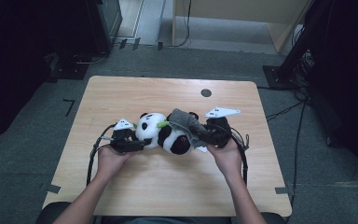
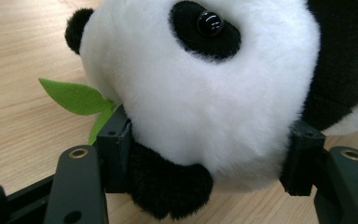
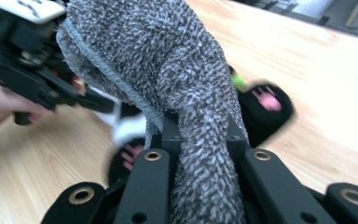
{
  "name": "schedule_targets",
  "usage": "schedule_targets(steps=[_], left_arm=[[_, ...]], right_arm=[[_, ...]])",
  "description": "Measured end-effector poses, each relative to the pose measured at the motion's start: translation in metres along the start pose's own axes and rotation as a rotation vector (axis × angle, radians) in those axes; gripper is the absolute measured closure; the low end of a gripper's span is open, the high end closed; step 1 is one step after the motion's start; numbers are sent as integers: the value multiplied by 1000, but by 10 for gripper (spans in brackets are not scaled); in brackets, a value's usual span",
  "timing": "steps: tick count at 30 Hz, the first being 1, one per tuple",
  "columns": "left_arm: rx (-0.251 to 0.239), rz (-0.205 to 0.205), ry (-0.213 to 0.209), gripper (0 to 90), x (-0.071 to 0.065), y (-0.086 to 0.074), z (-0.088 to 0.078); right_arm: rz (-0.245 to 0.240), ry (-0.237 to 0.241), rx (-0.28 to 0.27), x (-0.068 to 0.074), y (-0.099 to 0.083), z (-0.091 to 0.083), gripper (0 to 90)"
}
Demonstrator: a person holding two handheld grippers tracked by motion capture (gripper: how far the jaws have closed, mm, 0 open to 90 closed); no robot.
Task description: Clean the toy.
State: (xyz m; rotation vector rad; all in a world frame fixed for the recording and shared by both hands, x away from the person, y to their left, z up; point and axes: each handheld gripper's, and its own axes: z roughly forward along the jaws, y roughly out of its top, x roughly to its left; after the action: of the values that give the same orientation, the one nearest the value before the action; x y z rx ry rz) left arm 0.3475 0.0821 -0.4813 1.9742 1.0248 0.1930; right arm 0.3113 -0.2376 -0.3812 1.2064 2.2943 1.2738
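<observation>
Nearest the camera, the person's two hands come in from the bottom edge, one claw each. The left claw (image 1: 137, 143) is clamped on the head of the plush panda (image 1: 161, 133), and in the left gripper view you can see its pads squeezing the white fur on both sides, with the green felt leaf (image 2: 77, 98) poking out next to one pad. So the toy is pinned in place on the bench (image 1: 168, 186), lying roughly in the middle of it between the two hands.

The right claw (image 1: 204, 135) is clenched tight on a grey fuzzy cloth (image 1: 186, 122); in the right gripper view the cloth (image 3: 186, 93) bunches up between the jaws and drapes forward over the panda's body. Behind it you can spot the black paws with pink pads (image 3: 265, 100), a bit blurred.

My read: looks like wiping or covering the panda with the cloth. The grabbing part is done on both sides, and the cloth is already lying over the belly area. Whether it's actually rubbing the fur or just resting on it, I can't really tell from the blur. Most of the toy is still uncovered, so I'd guess it's around the middle of the job.

Farther back, the bench is bare wood with a dark round hole (image 1: 206, 92) near the far edge.
</observation>
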Motion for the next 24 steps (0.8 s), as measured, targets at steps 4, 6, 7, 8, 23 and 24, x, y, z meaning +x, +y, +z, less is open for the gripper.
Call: schedule_targets(steps=[4, 6, 7, 8, 23, 24], left_arm=[[-3, -4, -3, 353, -3, 0, 0], [-8, 0, 0, 353, -3, 0, 0], [-8, 1, 1, 353, -3, 1, 0], [-8, 2, 2, 353, -4, 0, 0], [27, -13, -4, 360, 1, 0, 2], [28, -10, -6, 361, 1, 0, 2]], right_arm=[[-7, 29, 20, 21, 21, 14, 786], [-25, 26, 47, 29, 30, 26, 786], [-34, 25, 59, 33, 34, 34, 786], [-41, 26, 71, 36, 38, 42, 785], [-206, 15, 259, 78, 33, 112, 799], [-208, 23, 272, 78, 28, 110, 800]])
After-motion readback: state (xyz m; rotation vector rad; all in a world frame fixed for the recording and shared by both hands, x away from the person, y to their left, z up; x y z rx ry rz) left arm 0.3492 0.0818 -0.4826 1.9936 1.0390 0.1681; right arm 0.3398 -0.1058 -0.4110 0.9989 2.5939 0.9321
